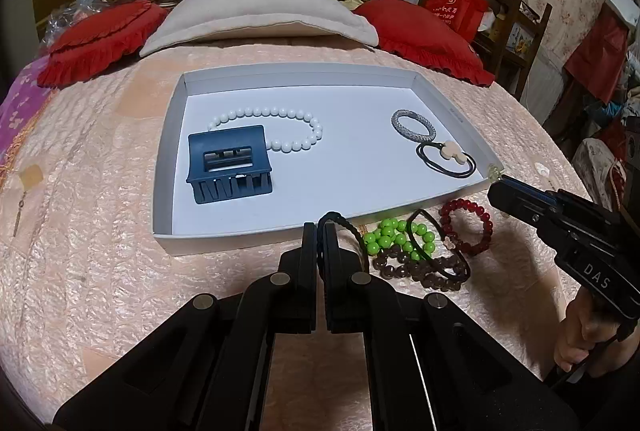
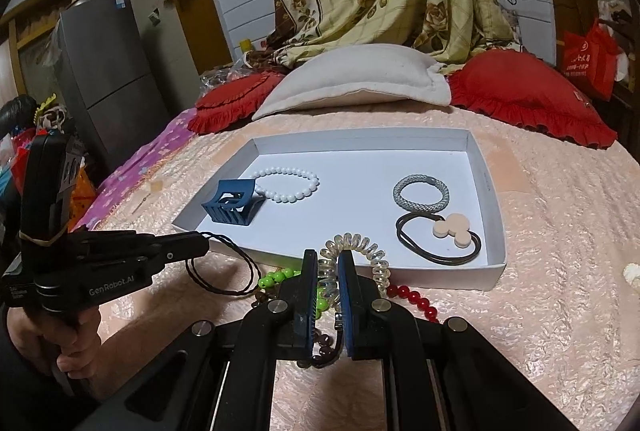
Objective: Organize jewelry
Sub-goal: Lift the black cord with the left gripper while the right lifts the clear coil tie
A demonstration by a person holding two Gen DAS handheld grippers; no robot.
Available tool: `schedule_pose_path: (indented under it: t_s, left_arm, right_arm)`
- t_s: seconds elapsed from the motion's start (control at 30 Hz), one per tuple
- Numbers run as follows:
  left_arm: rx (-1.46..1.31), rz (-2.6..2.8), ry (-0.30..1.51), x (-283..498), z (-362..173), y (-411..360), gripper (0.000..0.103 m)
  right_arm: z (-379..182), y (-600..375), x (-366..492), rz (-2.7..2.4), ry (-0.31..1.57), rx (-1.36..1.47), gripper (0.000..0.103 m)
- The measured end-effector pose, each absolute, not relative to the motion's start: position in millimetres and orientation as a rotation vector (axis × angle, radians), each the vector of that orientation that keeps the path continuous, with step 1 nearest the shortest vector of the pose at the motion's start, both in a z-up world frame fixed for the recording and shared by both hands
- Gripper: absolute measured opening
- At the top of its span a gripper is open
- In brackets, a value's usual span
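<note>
My left gripper [image 1: 319, 229] is shut on a thin black braided cord [image 1: 348, 225] just in front of the white tray [image 1: 240, 241]. In the right wrist view the cord [image 2: 240, 271] hangs as a loop from the left gripper [image 2: 202, 246]. My right gripper [image 2: 326, 259] is shut on a clear spiral hair tie [image 2: 360, 245] at the tray's near wall [image 2: 440, 275]. Inside the tray lie a blue claw clip [image 1: 230, 163], a white bead bracelet [image 1: 288, 147], a grey woven ring [image 2: 416, 208] and a black tie with a beige charm [image 1: 452, 151].
Green beads [image 1: 384, 235], brown beads [image 1: 404, 267], a red bead bracelet [image 1: 486, 227] and a black tie lie bunched on the pink quilt near the tray's right front corner. A beige pillow [image 1: 260, 15] and red cushions [image 1: 432, 35] sit behind. A hand holds each gripper handle.
</note>
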State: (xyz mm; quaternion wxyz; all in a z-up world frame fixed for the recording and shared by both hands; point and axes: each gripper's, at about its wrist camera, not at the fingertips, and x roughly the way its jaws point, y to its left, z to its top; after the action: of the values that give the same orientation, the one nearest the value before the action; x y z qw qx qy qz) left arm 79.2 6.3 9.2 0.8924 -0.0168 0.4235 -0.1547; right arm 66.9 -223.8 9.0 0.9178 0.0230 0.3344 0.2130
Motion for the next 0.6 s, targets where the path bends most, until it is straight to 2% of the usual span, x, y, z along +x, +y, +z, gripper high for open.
schedule_pose_path:
  t_s: [0.6]
  left_arm:
    - [-0.173, -0.408, 0.802, 80.4, 41.5, 18.6, 0.001]
  right_arm:
    - [9.5, -224.0, 82.2, 0.431, 0.681, 0.050, 0.009]
